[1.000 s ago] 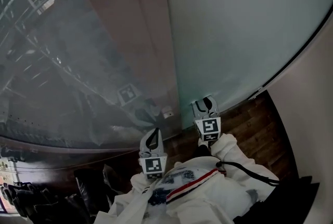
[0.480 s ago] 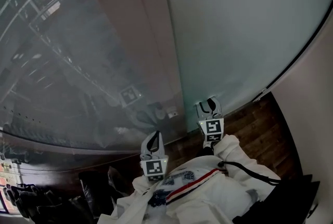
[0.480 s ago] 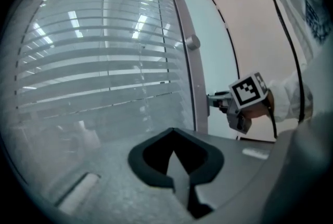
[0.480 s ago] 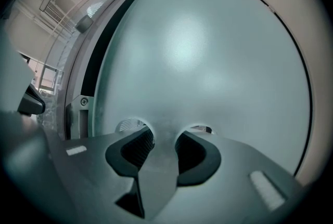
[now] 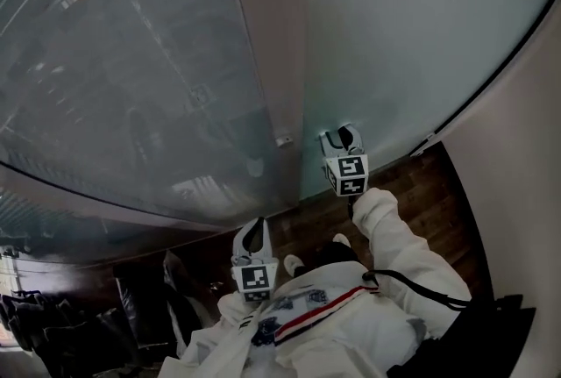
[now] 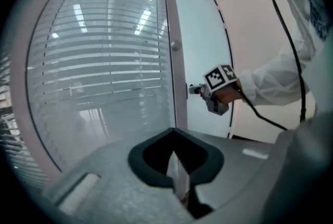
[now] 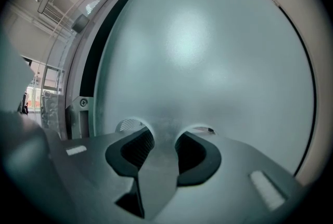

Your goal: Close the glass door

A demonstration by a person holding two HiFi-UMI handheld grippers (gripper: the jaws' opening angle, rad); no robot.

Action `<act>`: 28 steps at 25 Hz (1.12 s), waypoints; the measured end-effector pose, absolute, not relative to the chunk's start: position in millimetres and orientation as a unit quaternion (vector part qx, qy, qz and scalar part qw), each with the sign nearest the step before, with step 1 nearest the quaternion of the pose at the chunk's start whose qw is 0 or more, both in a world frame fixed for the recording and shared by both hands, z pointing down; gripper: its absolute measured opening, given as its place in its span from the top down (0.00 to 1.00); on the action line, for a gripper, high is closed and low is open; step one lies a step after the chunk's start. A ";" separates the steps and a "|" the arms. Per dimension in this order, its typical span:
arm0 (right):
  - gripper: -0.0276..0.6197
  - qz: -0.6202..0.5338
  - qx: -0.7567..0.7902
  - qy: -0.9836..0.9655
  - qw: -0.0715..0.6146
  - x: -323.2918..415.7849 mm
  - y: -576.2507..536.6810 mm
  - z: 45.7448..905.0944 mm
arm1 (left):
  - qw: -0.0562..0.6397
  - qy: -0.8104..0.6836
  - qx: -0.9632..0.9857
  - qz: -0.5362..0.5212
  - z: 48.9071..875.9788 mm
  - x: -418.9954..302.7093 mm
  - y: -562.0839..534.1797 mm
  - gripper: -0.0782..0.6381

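Note:
The frosted glass door (image 5: 412, 34) fills the right half of the head view, and its left edge lies along the brown frame post (image 5: 272, 43). My right gripper (image 5: 341, 138) is stretched forward with its fingertips against the door's face, close to that edge. Its jaws stand slightly apart with nothing between them. The right gripper view shows the door (image 7: 208, 51) filling the picture, with a dark strip (image 7: 91, 69) between its edge and the frame. The left gripper view shows the right gripper (image 6: 193, 89) next to the post (image 6: 174, 51). My left gripper (image 5: 254, 233) is held back near my body, shut and empty.
A glass wall with horizontal blinds (image 5: 114, 69) runs to the left of the post. A pale wall (image 5: 517, 148) stands on the right. Dark wooden floor (image 5: 429, 183) lies below the door. Dark chairs (image 5: 53, 332) stand at lower left.
My right arm has reached forward and the right gripper has moved up along the door's edge. The door and post have shifted rightward in view. The left gripper has stayed low.

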State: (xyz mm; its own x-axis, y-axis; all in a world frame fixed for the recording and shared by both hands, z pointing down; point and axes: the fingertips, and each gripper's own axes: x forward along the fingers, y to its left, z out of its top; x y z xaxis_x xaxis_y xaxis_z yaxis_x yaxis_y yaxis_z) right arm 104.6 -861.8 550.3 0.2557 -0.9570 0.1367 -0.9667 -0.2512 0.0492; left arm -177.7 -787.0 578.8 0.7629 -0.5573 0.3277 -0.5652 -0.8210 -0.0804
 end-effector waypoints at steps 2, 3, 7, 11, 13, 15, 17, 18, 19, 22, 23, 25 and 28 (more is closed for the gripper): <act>0.75 0.053 0.788 -0.611 0.062 106.8 -860.2 554.9 | 0.016 -0.311 0.934 0.175 576.7 -188.9 -770.1 0.89; 0.75 0.059 0.786 -0.613 0.063 108.8 -860.8 556.6 | 0.014 -0.318 0.932 0.175 573.8 -194.5 -763.7 0.89; 0.73 0.057 0.779 -0.621 0.066 111.0 -867.0 555.7 | -0.014 -0.360 0.917 0.172 554.8 -224.4 -742.8 0.89; 0.71 0.055 0.769 -0.634 0.065 94.4 -816.3 558.3 | -0.030 -0.415 0.894 0.170 543.2 -260.4 -697.9 0.89; 0.74 0.047 0.759 -0.647 0.057 85.8 -771.0 553.5 | -0.037 -0.434 0.885 0.164 539.8 -262.4 -665.9 0.89; 0.82 0.039 0.753 -0.655 0.043 81.1 -713.3 542.2 | -0.037 -0.446 0.880 0.156 539.3 -254.5 -627.0 0.89; 0.92 0.042 0.747 -0.663 0.026 76.0 -644.9 528.9 | -0.030 -0.445 0.882 0.151 543.6 -241.5 -578.8 0.89; 0.95 0.046 0.742 -0.669 0.015 69.8 -611.3 522.5 | -0.026 -0.442 0.884 0.152 547.0 -236.7 -554.2 0.89; 0.95 0.047 0.734 -0.677 0.002 61.8 -580.1 515.7 | -0.023 -0.438 0.885 0.155 549.9 -233.1 -531.9 0.89; 0.95 0.041 0.716 -0.696 -0.021 44.6 -502.5 492.9 | -0.026 -0.425 0.891 0.159 545.0 -217.7 -483.4 0.89; 0.95 0.041 0.712 -0.700 -0.024 40.8 -480.5 486.6 | -0.031 -0.418 0.894 0.157 539.4 -211.2 -471.3 0.89; 0.95 0.046 0.708 -0.704 -0.028 35.1 -441.7 476.5 | -0.045 -0.408 0.899 0.151 525.7 -199.0 -452.5 0.89; 0.95 0.063 0.707 -0.703 -0.037 29.6 -394.8 465.4 | -0.060 -0.398 0.905 0.136 500.7 -184.3 -434.6 0.89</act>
